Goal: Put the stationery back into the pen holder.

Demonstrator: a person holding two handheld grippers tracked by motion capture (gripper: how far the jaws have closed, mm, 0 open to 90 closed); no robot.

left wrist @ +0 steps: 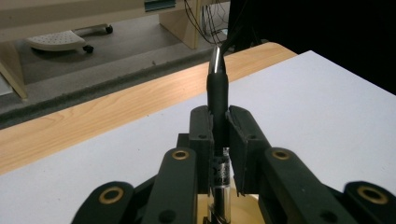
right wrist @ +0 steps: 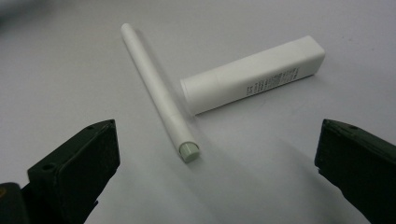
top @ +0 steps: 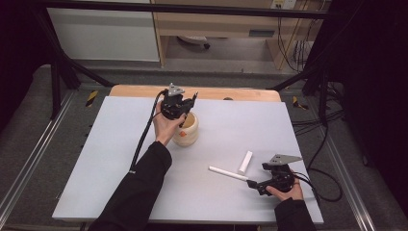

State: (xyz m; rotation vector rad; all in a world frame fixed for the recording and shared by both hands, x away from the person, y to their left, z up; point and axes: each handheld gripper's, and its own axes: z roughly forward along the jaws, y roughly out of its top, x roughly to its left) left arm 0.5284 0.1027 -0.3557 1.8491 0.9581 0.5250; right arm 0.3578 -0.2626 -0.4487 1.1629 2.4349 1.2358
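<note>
My left gripper [top: 179,105] is shut on a slim pen-like stick [left wrist: 217,88] with a black grip and a silver barrel, which stands upright between the jaws. It hangs over a cream ribbed cup [top: 187,133], whose pale rim [left wrist: 245,211] lies just below the jaws. At the front right, my right gripper [top: 255,186] stands open and low over the table. Its wide-spread jaws face a thin white pen [right wrist: 159,93] and a short white tube [right wrist: 254,74] with small print. Both lie flat, near each other, with neither touched.
A white sheet [top: 96,159] covers the wooden table [top: 139,91], whose bare far edge lies just behind the cup. Black cables trail from both grippers. Dark frame bars and floor rails flank the table.
</note>
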